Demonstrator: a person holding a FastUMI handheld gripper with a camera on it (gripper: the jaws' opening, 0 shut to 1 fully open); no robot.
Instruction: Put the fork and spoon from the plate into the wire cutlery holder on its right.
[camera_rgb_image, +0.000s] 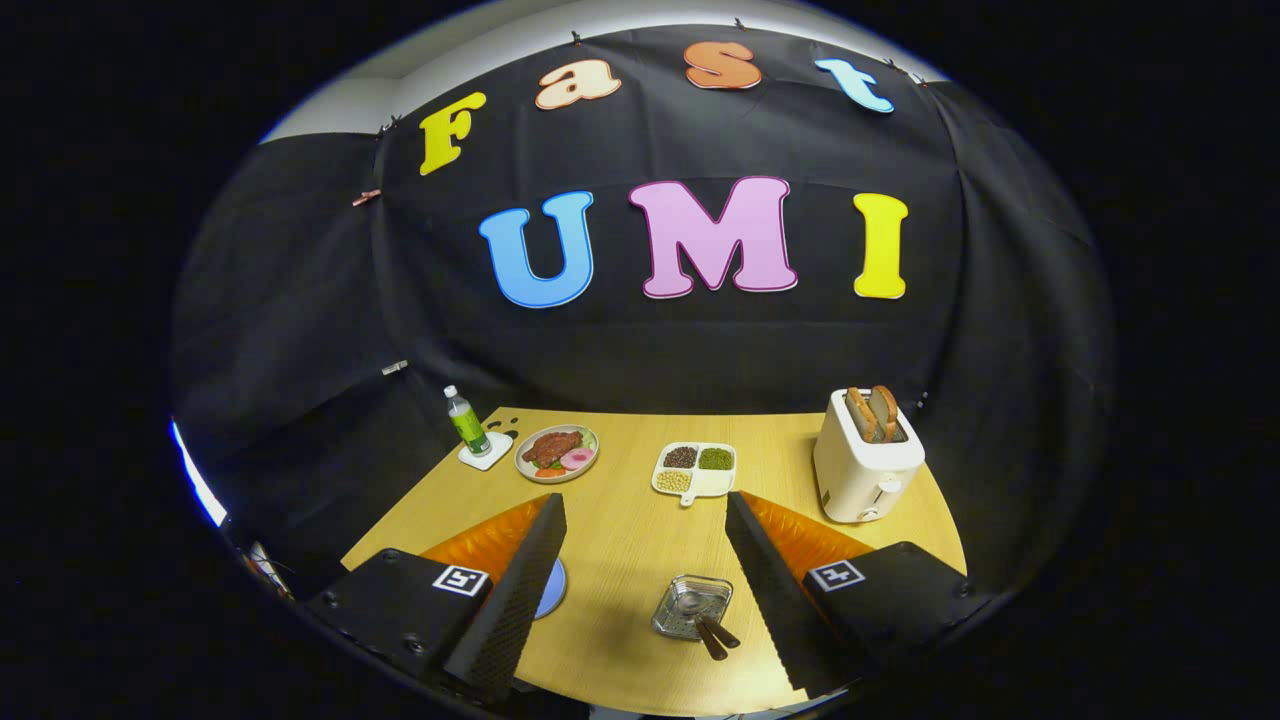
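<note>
Claw (640, 580) spread wide, grasping nothing, hung high above pale wooden table (620, 520). Two dark-handled utensils (712, 637) leaned in square wire cutlery holder (690, 605) between fingers; round blue plate (553, 590) beside, mostly hidden. Task apparently finished

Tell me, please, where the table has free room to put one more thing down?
The widest bare wood lies between the open gripper fingers, ahead of the wire cutlery holder and before the divided dish. A smaller patch separates dish and toaster. It is crowded around the bottle and food plate.
</note>
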